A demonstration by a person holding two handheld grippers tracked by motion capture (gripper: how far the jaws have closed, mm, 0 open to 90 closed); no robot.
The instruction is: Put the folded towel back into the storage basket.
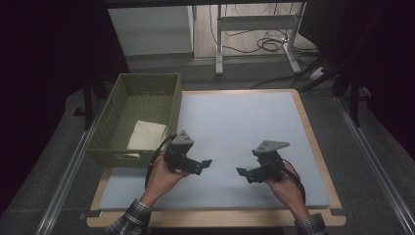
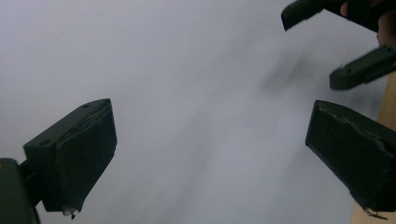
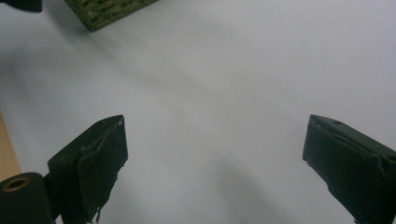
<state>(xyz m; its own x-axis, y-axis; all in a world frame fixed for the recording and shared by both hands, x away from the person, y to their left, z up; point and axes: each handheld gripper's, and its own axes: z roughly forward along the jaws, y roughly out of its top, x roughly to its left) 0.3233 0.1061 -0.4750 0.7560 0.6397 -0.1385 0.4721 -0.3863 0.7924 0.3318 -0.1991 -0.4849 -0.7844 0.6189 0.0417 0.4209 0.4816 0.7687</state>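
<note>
We hold the left hand-held gripper (image 1: 207, 163) and the right hand-held gripper (image 1: 241, 172) facing each other over the pale mat (image 1: 235, 122) on the desk (image 1: 318, 147), both with jaws wide apart and nothing between them. A green woven basket (image 1: 117, 95) sits at the mat's left edge, holding a folded white cloth (image 1: 146, 134).

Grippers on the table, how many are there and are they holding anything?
2. The left gripper hovers over the white mat beside the green basket; the right gripper faces it. Both are open and empty.
</note>
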